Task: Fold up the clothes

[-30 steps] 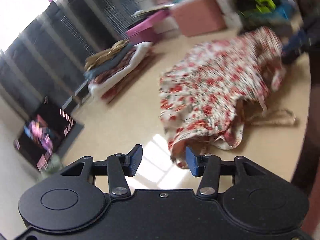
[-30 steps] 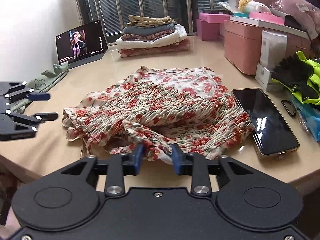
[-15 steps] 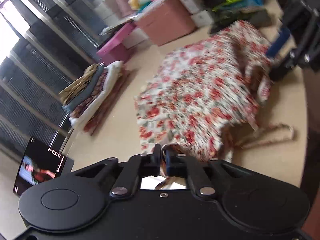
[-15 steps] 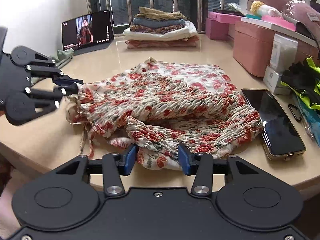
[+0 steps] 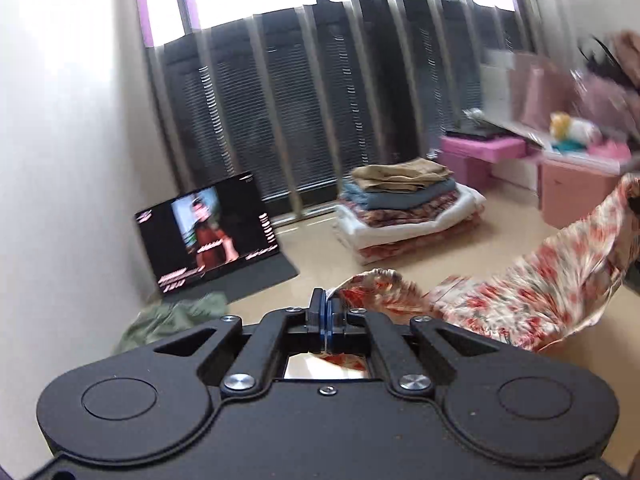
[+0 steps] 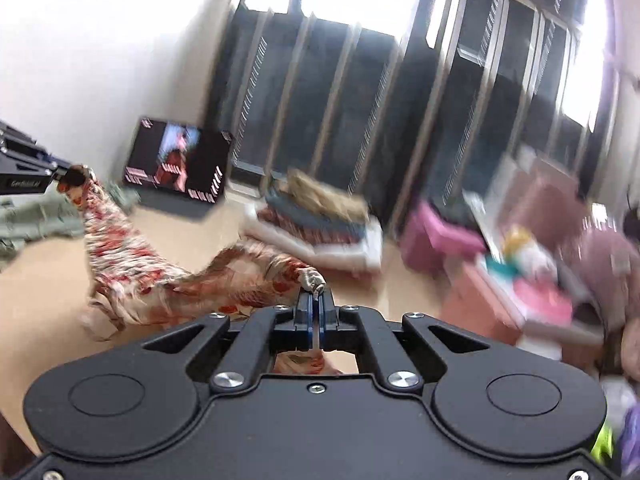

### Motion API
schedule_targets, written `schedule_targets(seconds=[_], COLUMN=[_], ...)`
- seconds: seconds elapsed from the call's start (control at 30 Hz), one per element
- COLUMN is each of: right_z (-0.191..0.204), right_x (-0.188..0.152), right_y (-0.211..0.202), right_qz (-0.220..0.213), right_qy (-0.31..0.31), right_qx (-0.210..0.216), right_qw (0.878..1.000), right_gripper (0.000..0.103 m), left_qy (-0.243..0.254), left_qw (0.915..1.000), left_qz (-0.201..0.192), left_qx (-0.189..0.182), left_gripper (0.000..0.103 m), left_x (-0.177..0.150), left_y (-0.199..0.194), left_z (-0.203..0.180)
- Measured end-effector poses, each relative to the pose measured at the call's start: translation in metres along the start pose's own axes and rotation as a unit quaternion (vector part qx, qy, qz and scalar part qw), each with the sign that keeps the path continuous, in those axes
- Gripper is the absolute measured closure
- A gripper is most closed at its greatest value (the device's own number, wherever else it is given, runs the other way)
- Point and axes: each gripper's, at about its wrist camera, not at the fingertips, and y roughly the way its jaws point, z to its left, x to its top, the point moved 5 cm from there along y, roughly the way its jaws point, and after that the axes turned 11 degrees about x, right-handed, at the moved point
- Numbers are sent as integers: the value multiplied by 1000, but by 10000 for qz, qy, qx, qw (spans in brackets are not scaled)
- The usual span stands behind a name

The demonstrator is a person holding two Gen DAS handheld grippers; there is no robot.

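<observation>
A floral dress, white with red flowers, hangs stretched between my two grippers above the beige table. My left gripper is shut on one bunched end of it. In the right wrist view the same dress sags from the left gripper at the far left to my right gripper. The right jaws are closing, and their pads pinch a small fold of the cloth. The lower part of the dress still trails on the table.
A stack of folded clothes sits at the back by the window bars. A tablet playing video leans at the back left, with a green garment in front of it. Pink boxes and clutter crowd the right.
Both grippers closed on the dress, the left first and then the right, and rose with it. The dress lay crumpled on the table and now hangs between them. Both views have rolled.
</observation>
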Motion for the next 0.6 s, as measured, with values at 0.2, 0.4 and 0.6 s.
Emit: schedule_targets(seconds=[0.2, 0.4, 0.6], right_z=[22, 29, 31], right_x=[-71, -123, -130], right_y=[27, 21, 12], right_qz=[1128, 1606, 1552], right_qy=[316, 1438, 1469], right_qx=[620, 898, 835], right_qw=[9912, 9723, 9733], right_gripper=[97, 56, 55], left_qy=[-163, -261, -4], left_qw=[9924, 9873, 9929], left_qz=[1191, 1547, 1186], left_qx=[-274, -249, -9], left_gripper=[101, 58, 47], left_x=[-90, -136, -133], left_y=[5, -2, -11], left_z=[15, 23, 28])
